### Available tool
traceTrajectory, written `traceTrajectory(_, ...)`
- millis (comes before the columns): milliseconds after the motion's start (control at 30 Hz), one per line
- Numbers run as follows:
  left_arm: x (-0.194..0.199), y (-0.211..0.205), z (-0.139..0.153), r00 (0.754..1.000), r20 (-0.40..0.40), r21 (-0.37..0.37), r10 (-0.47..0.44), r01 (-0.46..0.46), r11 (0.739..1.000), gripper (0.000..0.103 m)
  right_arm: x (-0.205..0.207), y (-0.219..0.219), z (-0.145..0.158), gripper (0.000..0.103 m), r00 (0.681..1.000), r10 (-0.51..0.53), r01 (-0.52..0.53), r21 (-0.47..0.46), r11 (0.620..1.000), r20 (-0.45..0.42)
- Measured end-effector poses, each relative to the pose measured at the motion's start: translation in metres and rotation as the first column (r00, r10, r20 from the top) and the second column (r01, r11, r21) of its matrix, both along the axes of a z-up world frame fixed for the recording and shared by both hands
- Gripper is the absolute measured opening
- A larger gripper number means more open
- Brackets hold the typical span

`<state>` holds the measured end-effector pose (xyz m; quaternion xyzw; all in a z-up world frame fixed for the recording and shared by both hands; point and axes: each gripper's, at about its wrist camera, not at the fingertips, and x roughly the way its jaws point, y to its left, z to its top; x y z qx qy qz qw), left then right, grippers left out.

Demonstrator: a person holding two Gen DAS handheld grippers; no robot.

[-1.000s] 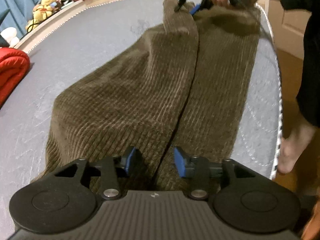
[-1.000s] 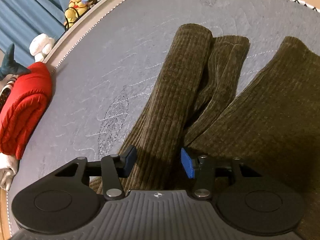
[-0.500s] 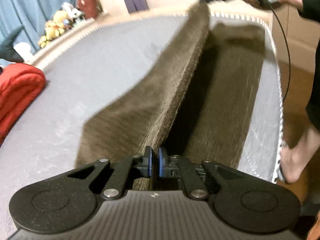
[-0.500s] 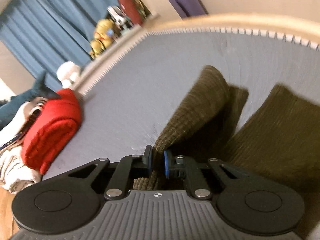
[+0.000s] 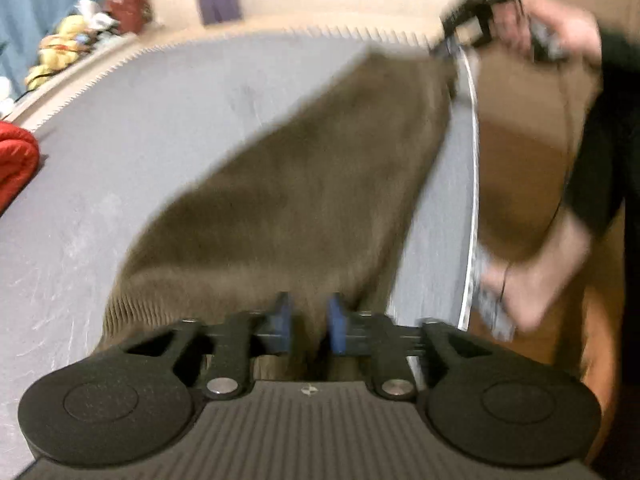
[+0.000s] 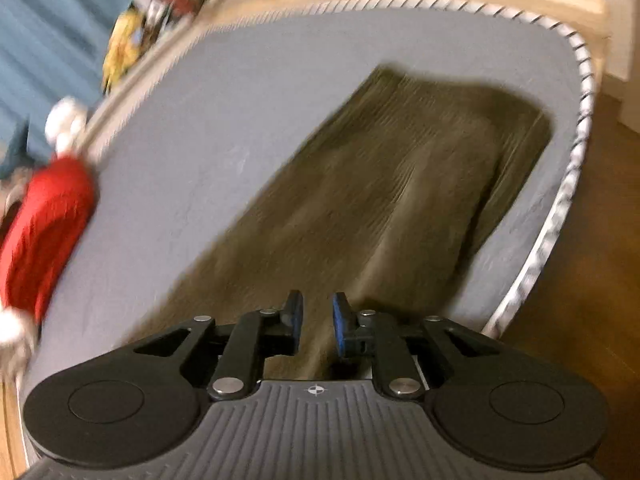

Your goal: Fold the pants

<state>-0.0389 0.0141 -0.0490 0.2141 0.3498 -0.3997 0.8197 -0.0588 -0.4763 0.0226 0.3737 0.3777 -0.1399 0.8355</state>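
Half a second ago both tools were pressed together on one lifted leg of the brown corduroy pants (image 5: 304, 184); now that leg lies over the other, so the pants form a single long stack on the grey bed (image 5: 132, 128), close along its right-hand edge. The left tool (image 5: 307, 322) has its blue pads a little apart, with cloth between them, and seems to have just let go; motion blur makes it hard to say whether the pads touch the fabric. The right tool (image 6: 317, 322) likewise stands slightly spread over the near end of the pants (image 6: 360, 216), pinching nothing that I can see. In the left view the right tool (image 5: 466, 30) shows at the far end, held in the person's hand (image 5: 560, 28). This suggests the lengthwise fold is done and the crosswise fold remains, end to end. In the right view the upper layer sits a bit off the lower one at the far end, so the edges may need squaring first. A red garment (image 6: 48, 236) lies at the bed's left side, well apart, and plush toys (image 5: 68, 44) line the ledge beyond. Nothing blocks the pants; the nearby mattress edge (image 6: 560, 208) is the main hazard, since cloth could slide off.
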Motion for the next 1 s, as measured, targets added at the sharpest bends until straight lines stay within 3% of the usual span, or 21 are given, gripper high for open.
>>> traceTrajectory(67,0.007,0.002,0.012,0.999,0.004,-0.089,0.043,-0.043,0.995,0.042,0.003,-0.024,0.008,0.033,0.992,-0.096,0.096,0.009,0.995,0.075)
traceTrajectory(133,0.014,0.001,0.016,0.996,0.004,-0.127,0.087,-0.086,0.988,0.043,0.008,-0.05,0.01,0.035,0.975,-0.19,0.19,0.015,0.982,0.113)
traceTrajectory(200,0.02,-0.007,0.015,0.992,0.016,-0.115,0.127,-0.125,0.986,0.043,0.01,-0.079,0.003,0.035,0.955,-0.277,0.275,0.037,0.961,0.107)
traceTrajectory(300,0.023,-0.021,0.005,0.987,0.026,-0.07,0.159,-0.157,0.985,0.043,0.004,-0.111,-0.013,0.037,0.92,-0.39,0.388,0.055,0.92,0.029)
traceTrajectory(367,0.024,-0.031,0.0,0.987,0.023,-0.048,0.162,-0.16,0.986,0.043,0.004,-0.126,-0.022,0.037,0.912,-0.41,0.41,0.064,0.91,-0.009)
traceTrajectory(533,0.032,-0.051,-0.015,0.992,0.02,-0.011,0.126,-0.125,0.992,0.043,0.018,-0.138,-0.048,0.039,0.953,-0.302,0.303,0.071,0.95,-0.021)
traceTrajectory(600,0.033,-0.052,-0.017,0.992,0.022,-0.008,0.128,-0.128,0.992,0.043,0.029,-0.139,-0.056,0.04,0.975,-0.222,0.223,0.014,0.975,-0.023)
traceTrajectory(667,0.035,-0.056,-0.019,0.991,0.024,-0.005,0.131,-0.131,0.991,0.043,0.035,-0.144,-0.062,0.042,0.977,-0.209,0.207,-0.039,0.978,-0.046)
traceTrajectory(867,0.038,-0.057,-0.019,0.989,0.031,0.005,0.144,-0.144,0.99,0.043,0.051,-0.144,-0.077,0.041,0.992,-0.107,0.102,-0.079,0.992,-0.062)
traceTrajectory(933,0.039,-0.058,-0.02,0.989,0.035,0.011,0.141,-0.142,0.99,0.043,0.055,-0.139,-0.074,0.021,0.995,-0.076,0.069,-0.102,0.992,-0.059)
traceTrajectory(1000,0.04,-0.059,-0.021,0.989,0.034,0.013,0.141,-0.141,0.99,0.043,0.057,-0.134,-0.065,0.012,0.998,-0.048,0.044,-0.132,0.99,-0.03)
